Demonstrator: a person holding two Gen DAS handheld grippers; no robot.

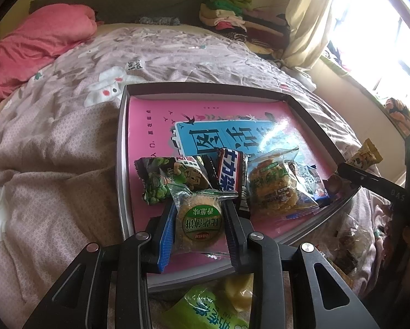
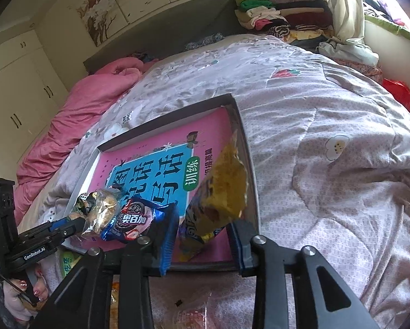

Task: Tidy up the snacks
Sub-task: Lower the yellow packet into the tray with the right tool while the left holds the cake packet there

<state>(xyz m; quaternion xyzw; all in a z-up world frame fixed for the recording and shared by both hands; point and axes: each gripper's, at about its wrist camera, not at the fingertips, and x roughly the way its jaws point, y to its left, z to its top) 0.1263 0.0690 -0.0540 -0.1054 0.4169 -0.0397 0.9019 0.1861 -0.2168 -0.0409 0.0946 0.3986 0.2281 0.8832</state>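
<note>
A shallow box (image 1: 122, 126) with a pink printed bottom lies on the bed and also shows in the right wrist view (image 2: 243, 137). My left gripper (image 1: 199, 219) is shut on a round green-label cracker packet (image 1: 199, 222) over the box's near edge. Several packets lie in the box: a green pea snack (image 1: 166, 181), a dark chocolate bar (image 1: 232, 175), a clear cracker pack (image 1: 273, 189). My right gripper (image 2: 202, 233) is shut on a yellow snack packet (image 2: 221, 192) above the box's right corner, next to a blue cookie pack (image 2: 136, 219).
Loose snacks lie on the quilt in front of the box: a green packet (image 1: 205, 309) and clear-wrapped pieces (image 1: 347, 249). A pink blanket (image 1: 26, 49) lies at the far left. Folded clothes (image 1: 240, 19) are piled by the headboard. The quilt (image 2: 328, 150) spreads right.
</note>
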